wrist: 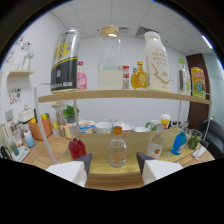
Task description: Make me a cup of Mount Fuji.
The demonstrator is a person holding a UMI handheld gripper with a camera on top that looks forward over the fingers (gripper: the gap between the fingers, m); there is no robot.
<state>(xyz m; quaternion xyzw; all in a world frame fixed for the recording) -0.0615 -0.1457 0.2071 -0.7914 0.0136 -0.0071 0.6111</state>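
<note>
**Desk:** What does the tool show, operator?

**Operator:** My tool (114, 162) stands spread, both fingers apart and pinching nothing. A small clear bottle with an orange cap (117, 148) stands just ahead, in line with the gap, on the wooden tabletop (112, 172).

**Desk:** And around it?

**Operator:** Left of it a red bottle (76, 148); right, a clear bottle (155, 145) and a blue one (179, 142). Far above, a shelf (120, 95) carries a black-and-yellow can (65, 61), a glass jar half full of something white (110, 59) and a white carton-style bottle (157, 62).

**Desk:** Which goes into the Mount Fuji?

**Operator:** I cannot tell from here. If the near bottle, I judge it light, rigid and smooth, likely slippery; I would take it across the straight body below the shoulder, not by the cap.
</note>
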